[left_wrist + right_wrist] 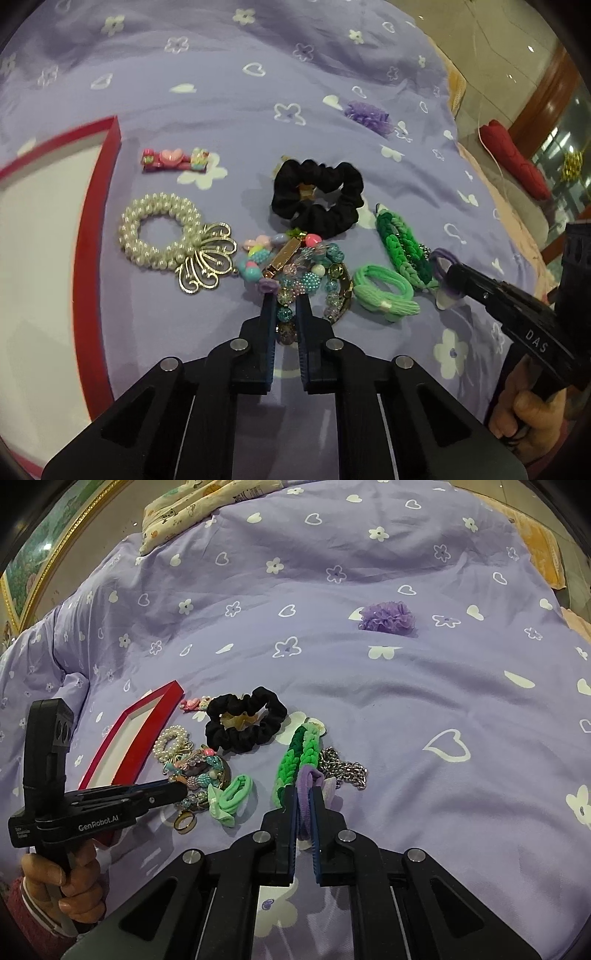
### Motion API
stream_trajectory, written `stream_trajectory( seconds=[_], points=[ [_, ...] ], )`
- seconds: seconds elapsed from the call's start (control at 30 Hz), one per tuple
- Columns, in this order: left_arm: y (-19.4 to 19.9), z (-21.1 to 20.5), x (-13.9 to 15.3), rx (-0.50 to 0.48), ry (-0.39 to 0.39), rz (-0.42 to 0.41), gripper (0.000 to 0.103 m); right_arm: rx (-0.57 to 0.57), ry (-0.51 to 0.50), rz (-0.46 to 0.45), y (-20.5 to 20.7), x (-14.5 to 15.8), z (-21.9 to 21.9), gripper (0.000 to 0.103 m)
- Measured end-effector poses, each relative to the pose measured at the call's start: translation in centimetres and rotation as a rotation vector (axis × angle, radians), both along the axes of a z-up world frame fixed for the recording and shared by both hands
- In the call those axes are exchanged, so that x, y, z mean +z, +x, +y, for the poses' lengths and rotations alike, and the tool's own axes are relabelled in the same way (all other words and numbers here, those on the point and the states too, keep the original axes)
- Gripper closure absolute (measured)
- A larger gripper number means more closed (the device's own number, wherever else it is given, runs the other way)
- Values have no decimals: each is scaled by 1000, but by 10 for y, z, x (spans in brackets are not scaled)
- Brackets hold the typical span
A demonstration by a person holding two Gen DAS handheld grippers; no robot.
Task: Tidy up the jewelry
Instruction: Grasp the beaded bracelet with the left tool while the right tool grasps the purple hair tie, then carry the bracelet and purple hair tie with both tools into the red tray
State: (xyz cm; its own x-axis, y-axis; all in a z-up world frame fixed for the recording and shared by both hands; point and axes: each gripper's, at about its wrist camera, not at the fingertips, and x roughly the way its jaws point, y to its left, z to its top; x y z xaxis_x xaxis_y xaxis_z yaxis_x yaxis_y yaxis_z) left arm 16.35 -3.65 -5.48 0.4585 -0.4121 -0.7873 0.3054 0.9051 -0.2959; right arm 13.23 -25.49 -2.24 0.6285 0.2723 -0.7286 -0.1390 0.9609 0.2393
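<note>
Left gripper (286, 301) pinches the beaded bracelet (295, 280), right gripper (303, 801) the purple hair tie (306, 779); lift slowly so neighbours do not snag.

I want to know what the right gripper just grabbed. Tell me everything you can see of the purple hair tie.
The purple hair tie is a soft, fabric-covered elastic loop in pale lilac with a whitish bow-like piece beside it. The right gripper is shut on it, the band running lengthwise between the pads. It sits low on the purple bedspread, right beside the green braided band and near a silver chain. Whether it is lifted clear cannot be told.
</note>
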Motion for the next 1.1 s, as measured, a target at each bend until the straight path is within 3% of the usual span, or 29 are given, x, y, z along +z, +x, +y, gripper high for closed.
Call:
stream_trajectory(
  seconds=[0.2,0.57,0.9,1.1],
  points=[
    [-19,1,19,-23,-16,-44,95,1,9,-15,-5,5,0,97],
    [-52,35,63,39,-61,-140,95,59,23,-75,-21,29,21,98],
    [-71,74,78,117,-77,-178,95,136,66,-93,-26,44,49,98],
    [-75,108,81,194,-72,-195,95,230,94,-83,-25,45,89,98]
  ],
)
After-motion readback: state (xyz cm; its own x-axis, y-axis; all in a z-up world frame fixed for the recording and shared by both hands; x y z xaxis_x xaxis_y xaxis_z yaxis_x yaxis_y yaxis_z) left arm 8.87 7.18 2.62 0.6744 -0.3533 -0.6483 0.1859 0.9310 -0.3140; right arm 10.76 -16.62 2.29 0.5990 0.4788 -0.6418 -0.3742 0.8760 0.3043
